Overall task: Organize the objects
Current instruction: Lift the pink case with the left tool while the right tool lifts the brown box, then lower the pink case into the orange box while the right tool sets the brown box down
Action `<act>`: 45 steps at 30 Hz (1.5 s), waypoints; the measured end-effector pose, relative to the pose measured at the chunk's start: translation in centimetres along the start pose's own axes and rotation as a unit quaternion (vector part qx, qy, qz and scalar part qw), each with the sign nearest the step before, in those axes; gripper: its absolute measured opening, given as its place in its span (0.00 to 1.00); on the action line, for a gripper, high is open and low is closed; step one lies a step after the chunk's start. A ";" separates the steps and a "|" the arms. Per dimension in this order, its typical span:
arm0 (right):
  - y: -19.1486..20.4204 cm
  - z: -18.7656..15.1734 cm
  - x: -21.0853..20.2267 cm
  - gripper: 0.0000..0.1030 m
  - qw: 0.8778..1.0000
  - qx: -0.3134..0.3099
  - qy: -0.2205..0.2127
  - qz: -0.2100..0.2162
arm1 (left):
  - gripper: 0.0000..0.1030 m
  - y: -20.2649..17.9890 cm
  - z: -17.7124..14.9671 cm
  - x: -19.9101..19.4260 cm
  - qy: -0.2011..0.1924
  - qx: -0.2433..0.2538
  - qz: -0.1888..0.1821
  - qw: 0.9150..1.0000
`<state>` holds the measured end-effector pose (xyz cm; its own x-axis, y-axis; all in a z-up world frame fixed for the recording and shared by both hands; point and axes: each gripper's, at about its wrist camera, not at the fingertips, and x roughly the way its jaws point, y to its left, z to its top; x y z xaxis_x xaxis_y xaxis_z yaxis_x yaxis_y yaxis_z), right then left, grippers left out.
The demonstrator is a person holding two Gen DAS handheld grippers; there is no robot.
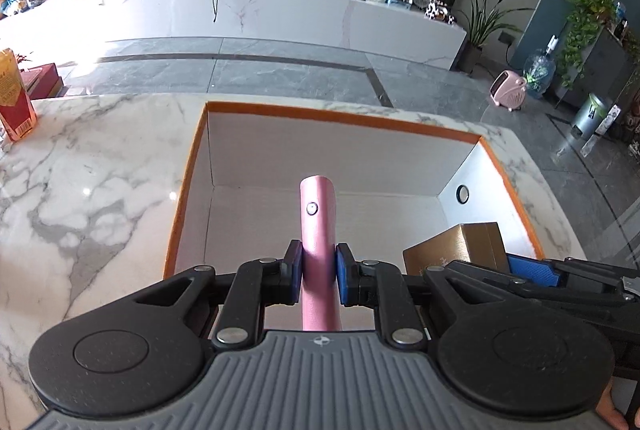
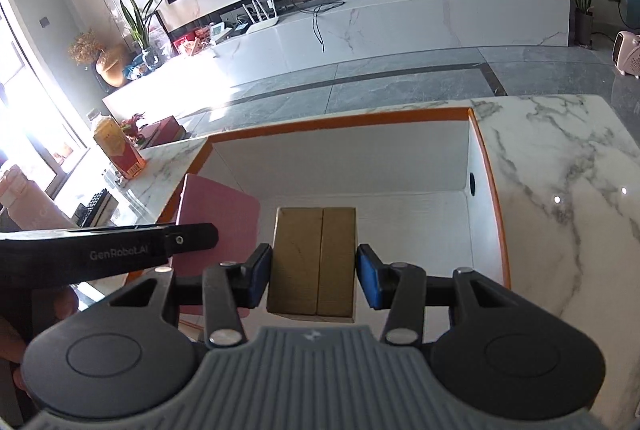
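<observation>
L gripper: pads clamped on pink slim case, edge-on, over box interior.
R gripper: pads tight on gold box, held above box floor.
Container: white box w/ orange rim, open top, on marble table.
Table L edge: red-yellow carton.

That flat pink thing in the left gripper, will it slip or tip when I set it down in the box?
The pink case looks rigid and smooth, with a satin sheen, so it may slide between the left gripper's fingers. It is gripped on its thin edges; released on edge it would likely topple flat inside the box. It looks light.
</observation>
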<state>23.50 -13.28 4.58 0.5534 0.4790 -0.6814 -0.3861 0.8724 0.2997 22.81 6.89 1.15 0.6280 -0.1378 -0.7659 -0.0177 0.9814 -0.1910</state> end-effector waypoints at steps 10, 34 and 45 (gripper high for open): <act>-0.3 -1.3 4.0 0.47 0.999 0.015 0.046 0.001 | 0.19 0.5 -1.1 3.7 0.102 0.005 -0.021 0.995; -0.5 -2.0 5.4 0.47 0.997 0.024 0.076 -0.012 | 0.39 0.1 -1.6 2.6 0.106 0.138 0.104 0.979; 1.2 -1.2 7.2 0.47 0.996 0.020 0.088 -0.015 | 0.39 2.3 0.7 -3.2 -0.029 0.082 0.074 0.993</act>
<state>26.12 -8.88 -0.71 0.4253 0.4312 -0.7957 -0.3396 0.8910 0.3013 21.31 9.73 3.56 0.6713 0.0126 -0.7411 0.0113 0.9996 0.0272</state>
